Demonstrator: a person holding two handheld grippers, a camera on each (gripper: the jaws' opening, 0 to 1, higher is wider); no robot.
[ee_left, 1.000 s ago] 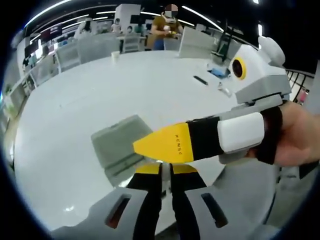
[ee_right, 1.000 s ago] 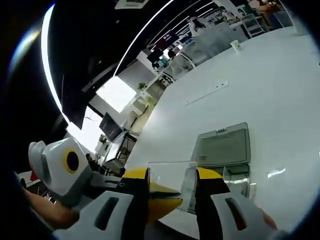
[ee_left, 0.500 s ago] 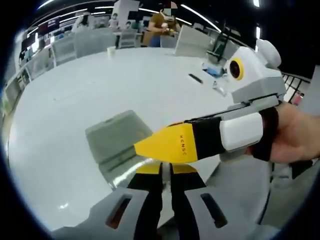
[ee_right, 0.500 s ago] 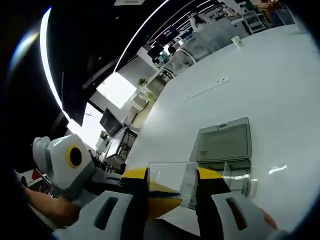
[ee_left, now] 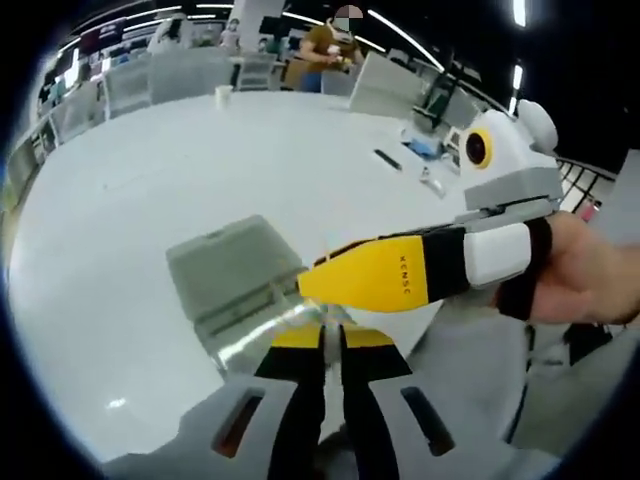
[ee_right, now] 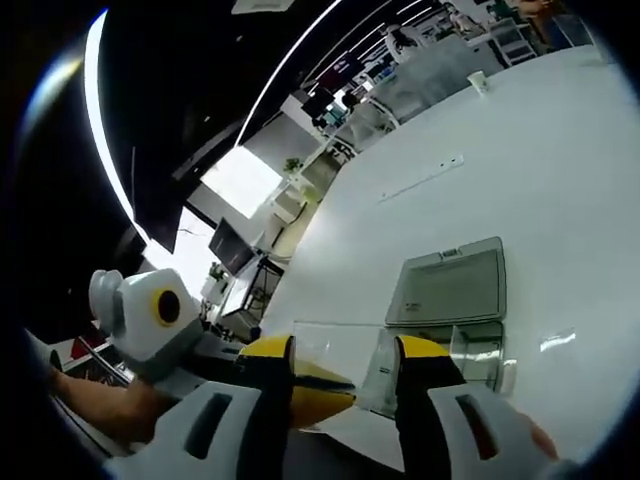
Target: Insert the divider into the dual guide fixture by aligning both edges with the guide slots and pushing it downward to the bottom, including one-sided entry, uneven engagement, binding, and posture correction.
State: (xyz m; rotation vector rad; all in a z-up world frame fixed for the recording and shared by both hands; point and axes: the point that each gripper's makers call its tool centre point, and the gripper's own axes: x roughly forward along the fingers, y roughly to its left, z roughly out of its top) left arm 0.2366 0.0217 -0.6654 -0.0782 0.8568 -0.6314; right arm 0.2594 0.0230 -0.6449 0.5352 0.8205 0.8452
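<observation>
The right gripper (ee_left: pixel 330 280) has slid rightward; both grippers pinch the clear divider (ee_right: pixel 340 365), aligning it over the fixture (ee_right: pixel 450 295).

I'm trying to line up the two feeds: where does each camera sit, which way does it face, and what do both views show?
Left gripper view: rides the left tongs, looking down over their shut jaws at the grey fixture on the white table; the right tongs and a hand enter from the right.
Right gripper view: rides the right tongs, looking along their jaws at the clear divider between them, the fixture beyond; the left tongs and a hand show at left.
Shared: fixture, table, both tongs.
</observation>
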